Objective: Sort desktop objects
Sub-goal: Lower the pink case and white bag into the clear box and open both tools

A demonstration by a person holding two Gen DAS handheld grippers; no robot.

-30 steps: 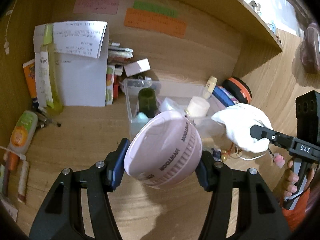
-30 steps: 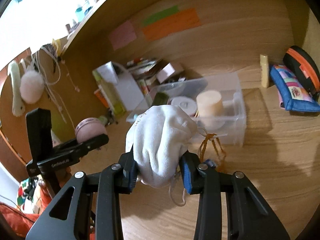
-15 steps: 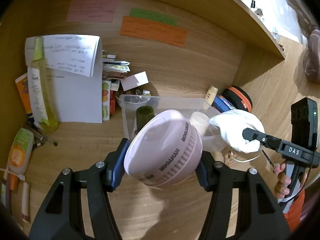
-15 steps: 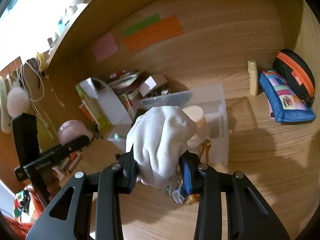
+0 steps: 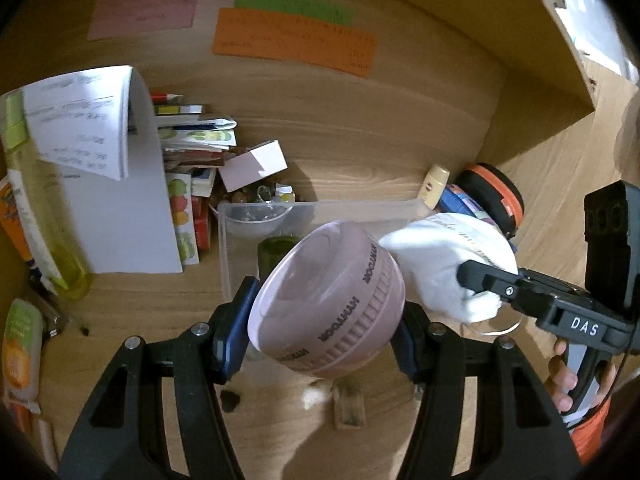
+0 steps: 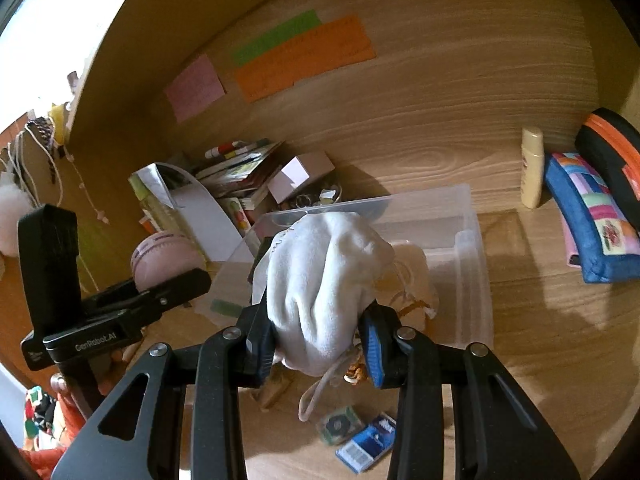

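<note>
My left gripper (image 5: 324, 340) is shut on a round pink case (image 5: 326, 300) and holds it above the near edge of a clear plastic bin (image 5: 320, 210). My right gripper (image 6: 320, 336) is shut on a white cloth drawstring pouch (image 6: 320, 280) and holds it over the same bin (image 6: 472, 272). In the left wrist view the pouch (image 5: 444, 260) hangs just right of the pink case. A dark green cup (image 5: 276, 252) stands inside the bin. In the right wrist view the pink case (image 6: 164, 256) shows at the left.
A white paper stand (image 5: 116, 184), a green bottle (image 5: 36, 208) and stacked booklets (image 5: 196, 140) are at the back left. A cream tube (image 6: 532, 168), a blue patchwork pouch (image 6: 588, 220) and an orange-black case (image 6: 612, 152) lie at the right. Small packets (image 6: 360, 440) lie on the desk near me.
Both grippers have moved forward and up, over the clear bin, each still holding its object. The pouch now hangs above the bin's inside.
</note>
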